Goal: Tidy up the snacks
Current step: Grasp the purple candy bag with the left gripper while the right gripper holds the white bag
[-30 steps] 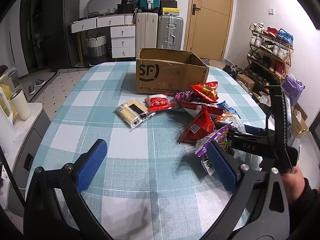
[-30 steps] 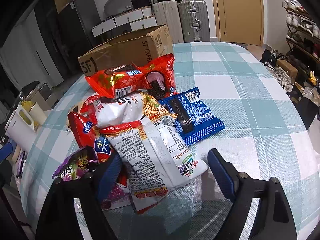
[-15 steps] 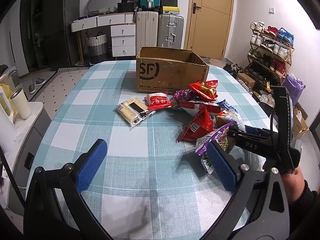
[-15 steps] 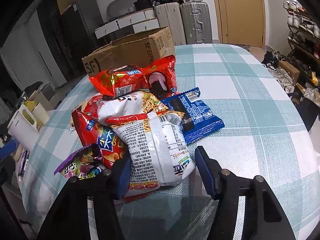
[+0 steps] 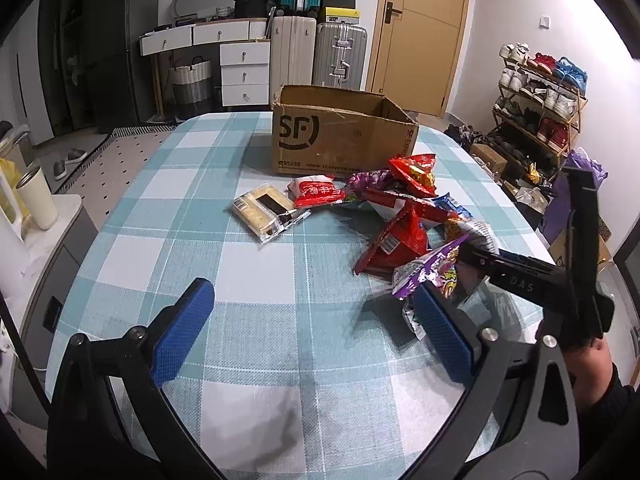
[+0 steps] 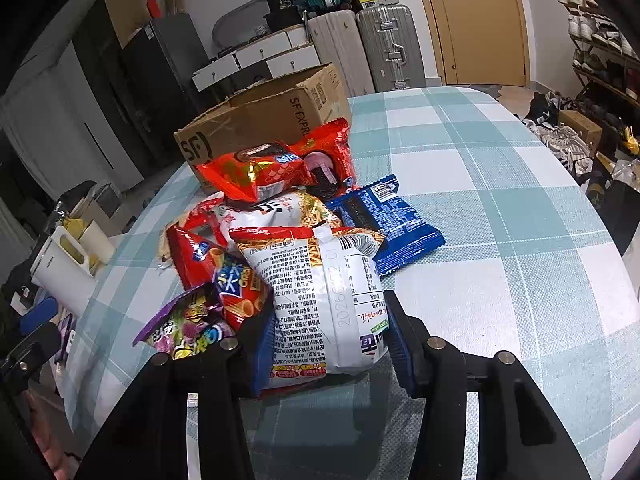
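The right gripper [image 6: 326, 346] jaws have just been closing and are now pinching the white bag [image 6: 320, 296] atop the snack pile on the bench [image 6: 500, 208], readying it for the box [image 6: 264, 112]. The left gripper [image 5: 308, 328] jaws are hanging wide, holding nothing.

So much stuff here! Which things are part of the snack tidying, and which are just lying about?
Part of the job:
- white noodle-snack bag, clamped in the right gripper whose jaws have just been closing
- snack pile
- cardboard box
- left gripper, open

Just lying about:
- suitcases
- shoe rack
- white drawers
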`<act>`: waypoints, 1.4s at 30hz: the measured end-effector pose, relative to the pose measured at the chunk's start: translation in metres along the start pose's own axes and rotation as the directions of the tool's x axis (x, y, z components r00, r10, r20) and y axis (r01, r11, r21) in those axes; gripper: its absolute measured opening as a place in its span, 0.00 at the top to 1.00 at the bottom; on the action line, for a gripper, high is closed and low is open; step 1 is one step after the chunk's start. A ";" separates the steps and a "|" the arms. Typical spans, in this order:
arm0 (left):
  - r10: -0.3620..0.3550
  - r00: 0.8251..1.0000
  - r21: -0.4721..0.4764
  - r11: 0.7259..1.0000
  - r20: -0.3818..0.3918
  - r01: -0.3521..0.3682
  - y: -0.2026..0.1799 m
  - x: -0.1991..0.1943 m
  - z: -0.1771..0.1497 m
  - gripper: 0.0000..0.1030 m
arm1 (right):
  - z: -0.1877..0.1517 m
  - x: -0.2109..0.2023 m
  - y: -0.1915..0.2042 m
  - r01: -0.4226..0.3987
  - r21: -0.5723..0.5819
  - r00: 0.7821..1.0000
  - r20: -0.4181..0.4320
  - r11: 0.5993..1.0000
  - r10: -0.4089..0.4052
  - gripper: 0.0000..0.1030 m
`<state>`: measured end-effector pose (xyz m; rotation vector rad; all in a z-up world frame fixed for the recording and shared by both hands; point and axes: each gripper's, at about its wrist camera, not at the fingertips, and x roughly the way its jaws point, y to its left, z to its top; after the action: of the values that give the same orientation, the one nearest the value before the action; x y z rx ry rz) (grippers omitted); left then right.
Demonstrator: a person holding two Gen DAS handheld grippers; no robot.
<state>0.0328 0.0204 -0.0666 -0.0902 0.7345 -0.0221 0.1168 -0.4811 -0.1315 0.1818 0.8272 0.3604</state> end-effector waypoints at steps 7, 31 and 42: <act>-0.002 1.000 -0.005 1.000 -0.028 0.002 0.002 0.013 -0.002 0.04 | -0.002 -0.015 -0.002 -0.011 0.007 0.999 0.047 1.000 0.010 0.52; -0.249 0.949 -0.042 0.969 -0.196 0.245 -0.044 0.093 0.004 0.04 | -0.018 -0.047 -0.022 -0.067 0.065 0.993 0.098 0.996 0.060 0.52; -0.261 0.932 -0.037 0.965 -0.250 0.260 -0.080 0.138 0.013 0.04 | -0.025 -0.057 -0.035 -0.054 0.101 0.993 0.106 0.993 0.043 0.52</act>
<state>0.1452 -0.0659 -0.1417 -0.1909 0.9745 -0.2914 0.0714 -0.5343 -0.1193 0.3152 0.7401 0.3507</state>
